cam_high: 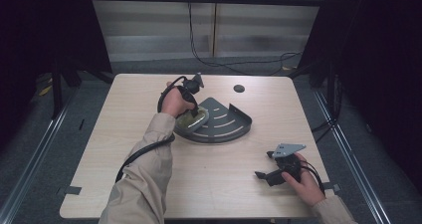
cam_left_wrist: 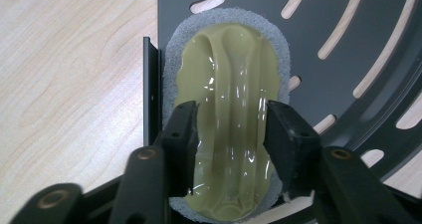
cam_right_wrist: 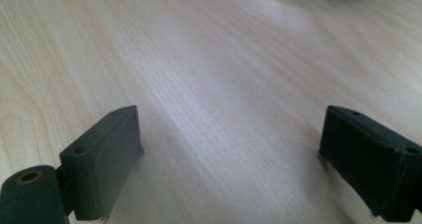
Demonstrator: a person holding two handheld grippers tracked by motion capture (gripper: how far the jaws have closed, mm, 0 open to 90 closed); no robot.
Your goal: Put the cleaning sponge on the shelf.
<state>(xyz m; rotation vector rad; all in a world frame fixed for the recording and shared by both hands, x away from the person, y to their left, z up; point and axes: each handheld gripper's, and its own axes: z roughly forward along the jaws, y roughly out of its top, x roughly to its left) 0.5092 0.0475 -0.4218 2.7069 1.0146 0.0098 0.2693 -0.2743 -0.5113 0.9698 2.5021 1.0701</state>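
Note:
A yellow-green sponge (cam_left_wrist: 229, 84) with a grey foam underside lies on the left end of a dark grey quarter-round slotted tray (cam_left_wrist: 348, 45). My left gripper (cam_left_wrist: 231, 134) points down over it, and both black pads rest against the sponge's narrow waist. From above, the sponge (cam_high: 191, 118) sits at the tray's (cam_high: 226, 119) left corner under the left gripper (cam_high: 195, 113). My right gripper (cam_high: 263, 164) lies low over bare table at the front right, well apart from the tray. In its own view the right gripper (cam_right_wrist: 229, 154) stands wide open over plain wood.
A small black round hole (cam_high: 239, 88) marks the table (cam_high: 124, 149) behind the tray. The tray has a raised wall (cam_high: 239, 109) on its right side. Dark frame posts and cables stand beyond the table's far edge.

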